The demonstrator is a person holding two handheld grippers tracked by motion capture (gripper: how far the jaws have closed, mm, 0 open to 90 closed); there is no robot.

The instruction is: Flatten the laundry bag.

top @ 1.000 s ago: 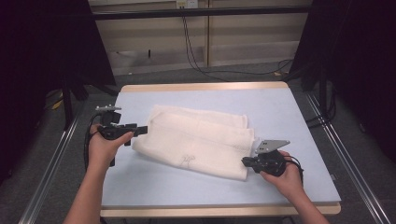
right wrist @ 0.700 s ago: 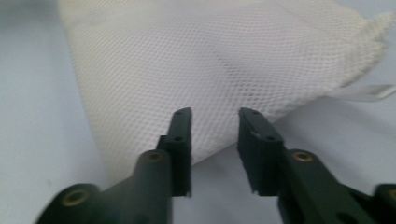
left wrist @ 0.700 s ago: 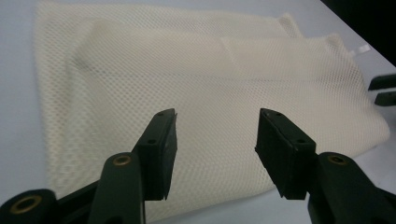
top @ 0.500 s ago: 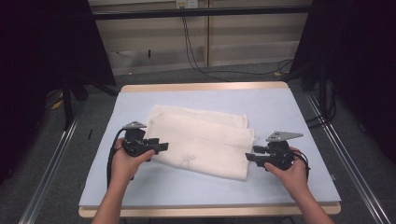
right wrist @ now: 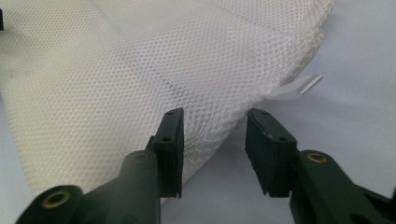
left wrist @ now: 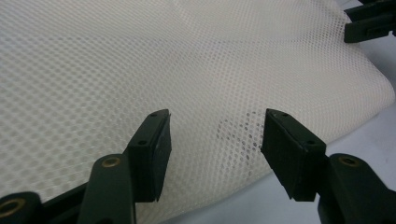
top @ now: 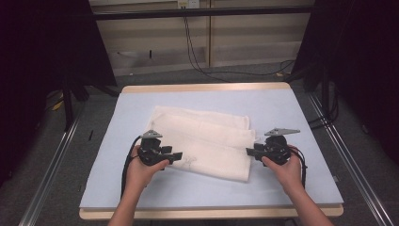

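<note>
One white mesh cloth [top: 202,141], faint unreadable mark [left wrist: 238,128]

mesh cloth [left wrist: 187,70] beyond left claw view's edges

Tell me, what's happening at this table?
A person holds a two-jaw gripper in each hand and works on a folded white mesh cloth lying on a pale blue table. The left gripper sits at the cloth's left near edge, jaws apart over the mesh. The right gripper sits at the cloth's right edge; its jaws have just been closing, with the edge between them but not yet pinched.
</note>
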